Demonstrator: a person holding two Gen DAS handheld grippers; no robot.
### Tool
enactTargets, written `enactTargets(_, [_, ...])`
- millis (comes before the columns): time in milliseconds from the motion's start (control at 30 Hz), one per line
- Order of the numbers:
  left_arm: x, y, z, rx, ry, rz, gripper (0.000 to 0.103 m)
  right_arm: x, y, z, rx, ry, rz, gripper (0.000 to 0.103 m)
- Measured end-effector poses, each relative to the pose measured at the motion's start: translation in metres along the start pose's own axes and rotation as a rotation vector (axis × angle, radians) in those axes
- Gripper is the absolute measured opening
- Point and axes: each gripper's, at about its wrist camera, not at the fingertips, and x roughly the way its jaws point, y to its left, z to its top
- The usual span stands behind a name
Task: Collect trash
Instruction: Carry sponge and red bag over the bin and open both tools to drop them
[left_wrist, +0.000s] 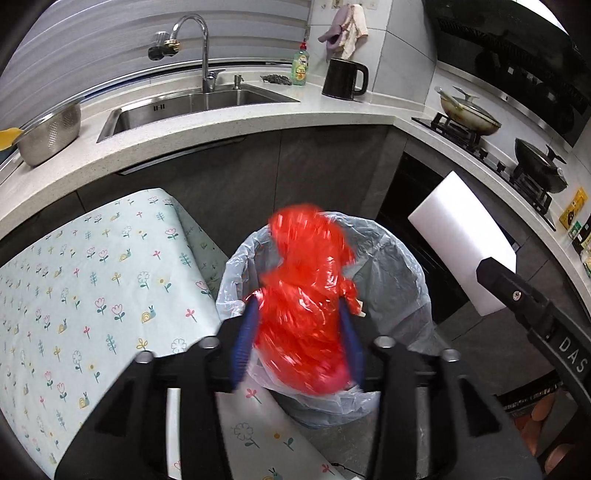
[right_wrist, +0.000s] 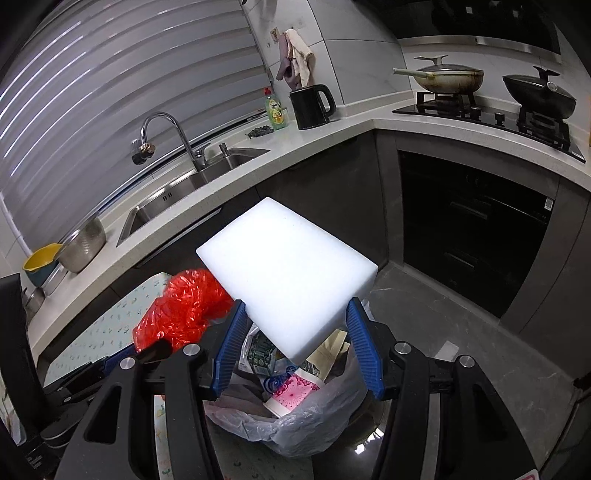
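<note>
Above a bin lined with a pale plastic bag (left_wrist: 402, 266), the left hand-held gripper (left_wrist: 301, 310) has its blue fingers (left_wrist: 246, 332) closed against a crumpled red plastic bag (left_wrist: 306, 295), which hangs over the bin's mouth beside a floral cloth (left_wrist: 92, 277). The right hand-held gripper (right_wrist: 295, 314) pinches a white foam block (right_wrist: 288, 273) between its fingers, over the same bin, where packaging (right_wrist: 291, 391) already lies, in front of the kitchen worktop (left_wrist: 229, 127).
</note>
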Motion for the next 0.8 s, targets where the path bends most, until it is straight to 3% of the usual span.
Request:
enactTargets(67, [-0.002, 0.003, -0.001, -0.011, -0.019, 0.008, 0.054, 0.001, 0.002, 0.0, 0.0, 0.001, 0.002, 0.054])
enactTargets(800, [-0.017, 0.043, -0.004, -0.051, -0.041, 0.075, 0.055, 0.037, 0.047, 0.004, -0.054, 0.042, 0.03, 0.058])
